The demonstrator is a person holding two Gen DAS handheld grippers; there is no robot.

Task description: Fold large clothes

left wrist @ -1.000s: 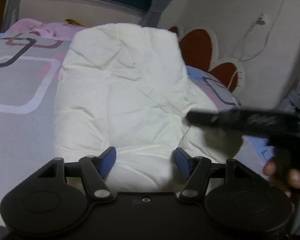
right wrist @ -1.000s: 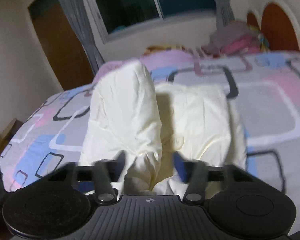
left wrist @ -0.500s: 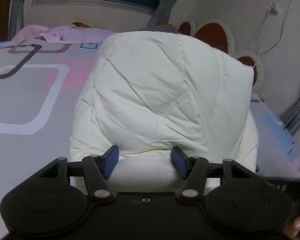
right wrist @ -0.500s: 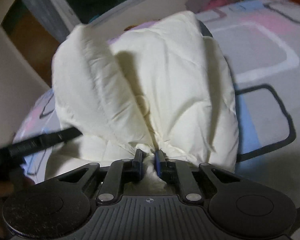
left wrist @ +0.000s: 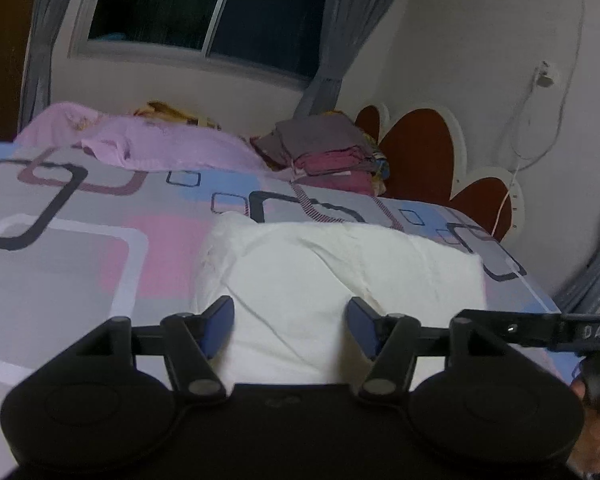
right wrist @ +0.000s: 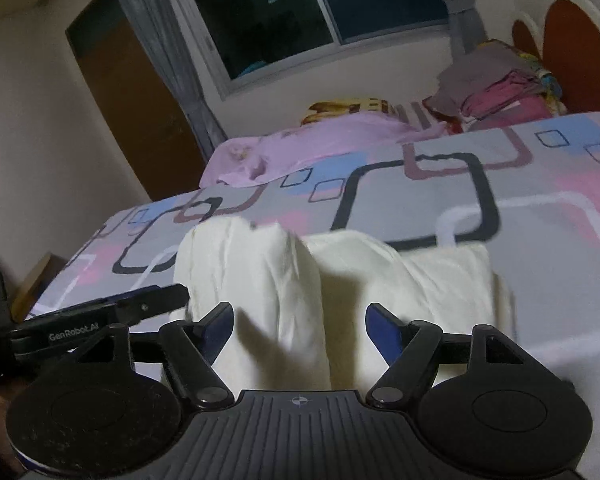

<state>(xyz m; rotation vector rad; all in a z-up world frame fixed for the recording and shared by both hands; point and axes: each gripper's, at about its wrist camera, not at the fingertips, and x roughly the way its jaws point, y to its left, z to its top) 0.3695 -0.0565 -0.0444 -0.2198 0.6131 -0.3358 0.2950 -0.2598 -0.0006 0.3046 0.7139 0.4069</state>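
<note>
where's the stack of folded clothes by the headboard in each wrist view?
Left wrist: stack of folded clothes sits upper centre-right, left of the red headboard.
Right wrist: same stack at upper right, partly blurred.
Shared landmark: the pink blanket, left of the stack in both.

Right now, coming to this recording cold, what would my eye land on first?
The cream padded garment, folded into a bundle, lies on the patterned bedsheet right ahead of both grippers. The left gripper and the right gripper both have their blue-padded jaws spread wide, holding nothing. Behind, a stack of folded clothes sits by the red petal-shaped headboard.
</note>
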